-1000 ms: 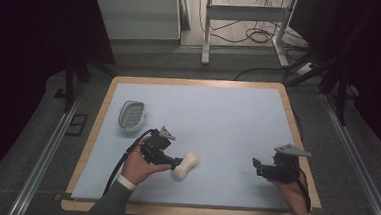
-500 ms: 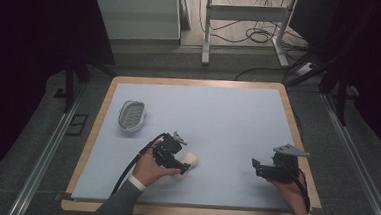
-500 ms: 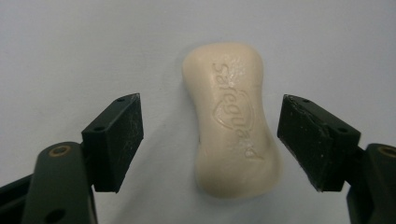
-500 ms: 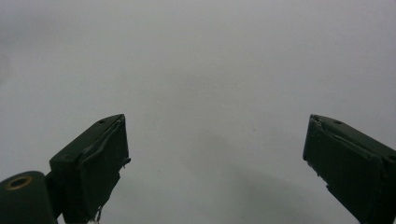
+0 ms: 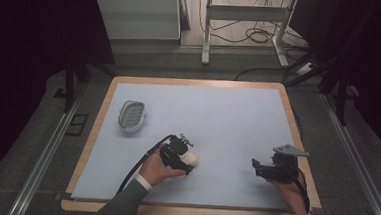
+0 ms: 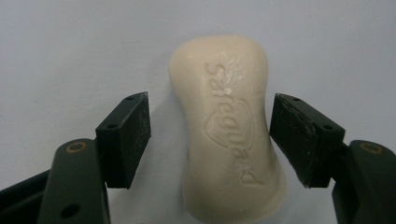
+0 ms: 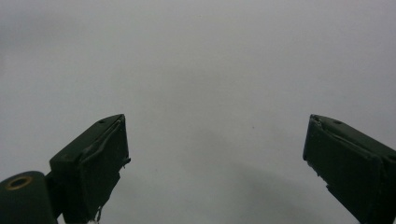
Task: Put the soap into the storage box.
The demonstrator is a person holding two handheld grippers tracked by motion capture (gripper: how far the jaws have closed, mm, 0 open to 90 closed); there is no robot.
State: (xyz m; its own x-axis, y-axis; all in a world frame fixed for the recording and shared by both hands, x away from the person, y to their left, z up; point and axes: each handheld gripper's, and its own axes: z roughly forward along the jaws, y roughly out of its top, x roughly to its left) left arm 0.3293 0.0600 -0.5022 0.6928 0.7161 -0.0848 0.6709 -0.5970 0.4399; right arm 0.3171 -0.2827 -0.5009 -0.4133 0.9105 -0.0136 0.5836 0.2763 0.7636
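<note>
High view: your left gripper (image 5: 188, 160) sits over the bar of soap (image 5: 191, 159) on the blue mat (image 5: 218, 119), toward the near edge, left of centre. Soap dish (image 5: 131, 115) lies well apart, up and to the left near the mat's edge. Your right gripper (image 5: 258, 167) rests low at the near right corner, nothing close to it.

Left gripper view: soap (image 6: 229, 126) lies flat on the mat, stamped face up, between the two jaws. Jaws stand wide; a gap shows on each side of the bar (narrower on the right), so no contact yet. Bar runs lengthwise along the jaws' line, its waisted middle level with the pads.

Right gripper view: jaws spread wide over bare mat, holding nothing.

Step in hand, as I judge it: you are lined up for the grasp, not yet closed. Next move calls for a level squeeze across the narrow waist, then a lift toward the dish. Soap may be slick, so close squarely or it could squirt out forward.
</note>
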